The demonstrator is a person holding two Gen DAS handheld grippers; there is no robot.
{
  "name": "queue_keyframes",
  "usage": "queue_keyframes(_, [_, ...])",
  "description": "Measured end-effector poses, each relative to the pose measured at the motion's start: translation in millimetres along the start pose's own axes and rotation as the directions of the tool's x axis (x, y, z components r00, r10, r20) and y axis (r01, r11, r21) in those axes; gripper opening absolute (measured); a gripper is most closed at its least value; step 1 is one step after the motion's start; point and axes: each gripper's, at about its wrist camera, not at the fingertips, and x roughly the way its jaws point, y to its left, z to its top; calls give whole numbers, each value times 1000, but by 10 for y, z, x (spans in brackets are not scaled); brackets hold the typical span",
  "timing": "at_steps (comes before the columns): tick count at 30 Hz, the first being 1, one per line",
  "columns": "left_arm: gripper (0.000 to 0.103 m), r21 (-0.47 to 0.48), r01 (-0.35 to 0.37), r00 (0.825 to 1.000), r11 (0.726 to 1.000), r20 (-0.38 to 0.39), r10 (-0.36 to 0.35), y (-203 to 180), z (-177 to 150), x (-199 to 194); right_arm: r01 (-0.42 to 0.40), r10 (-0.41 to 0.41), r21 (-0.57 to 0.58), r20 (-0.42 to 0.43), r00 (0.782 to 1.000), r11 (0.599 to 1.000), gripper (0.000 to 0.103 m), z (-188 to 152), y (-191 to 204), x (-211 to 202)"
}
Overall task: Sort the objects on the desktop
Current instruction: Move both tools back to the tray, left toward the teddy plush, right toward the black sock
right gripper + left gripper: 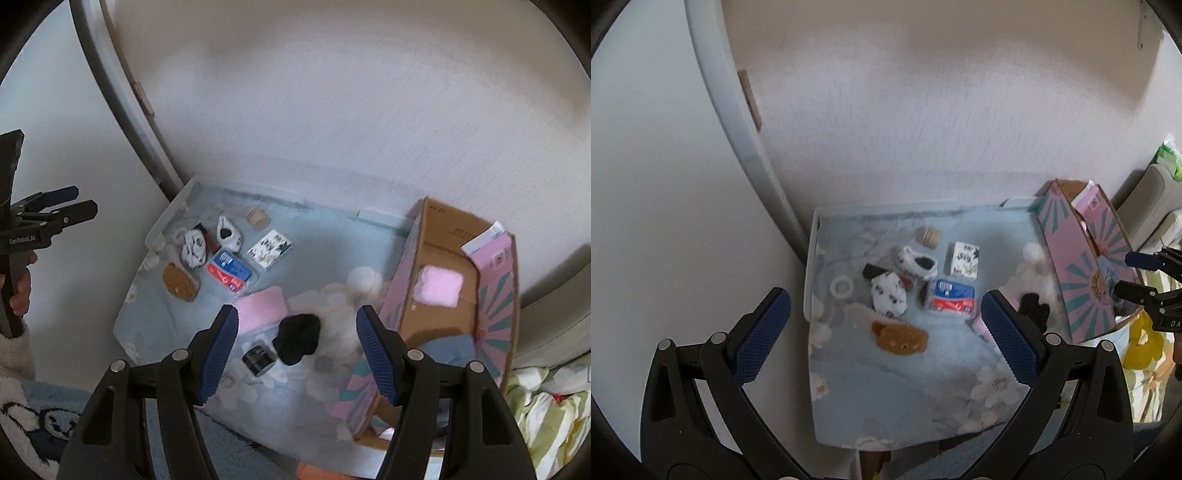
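Note:
A small table with a pale blue floral cloth holds scattered items: a brown bear-face pad, white patterned socks, a red-and-blue packet, a white patterned box, a tape ring and a wooden spool. My left gripper is open and empty, high above them. My right gripper is open and empty above a black cloth, a black jar and a pink pad. A pink sunburst cardboard box stands on the right.
The box holds a pink pad, a pink carton and something blue. White fluffy balls lie beside it. A white wall is behind the table, a door frame to the left, and bedding to the right.

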Motion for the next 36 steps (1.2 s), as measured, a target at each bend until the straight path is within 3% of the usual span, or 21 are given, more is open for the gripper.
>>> queue_keyframes(4, [103, 0, -23, 1000, 1000, 3, 23, 9, -86, 88, -6, 6, -5, -11, 1000, 1000, 62, -87, 81, 119])
queue_keyframes(9, [103, -53, 19, 1000, 998, -5, -20, 4, -311, 404, 2, -2, 0, -19, 1000, 1000, 62, -185, 224, 356])
queue_keyframes(12, [103, -59, -16, 1000, 998, -14, 16, -44, -488, 652, 3, -3, 7, -16, 1000, 1000, 62, -236, 289, 546])
queue_keyframes(19, [103, -102, -60, 997, 993, -58, 54, 15, -788, 1185, 40, -37, 74, -38, 999, 996, 62, -354, 288, 1038])
queue_keyframes(22, [103, -120, -57, 996, 991, -76, 48, 12, -865, 1374, 95, -92, 67, -42, 995, 993, 62, -404, 280, 1247])
queue_keyframes(25, [103, -129, -6, 995, 992, -96, -6, -25, -894, 1539, 144, -141, 63, -47, 989, 988, 62, -420, 243, 1373])
queue_keyframes(36, [103, -188, -34, 989, 982, -144, 7, 24, -890, 1907, 149, -141, 69, -111, 984, 986, 62, -495, 72, 1667])
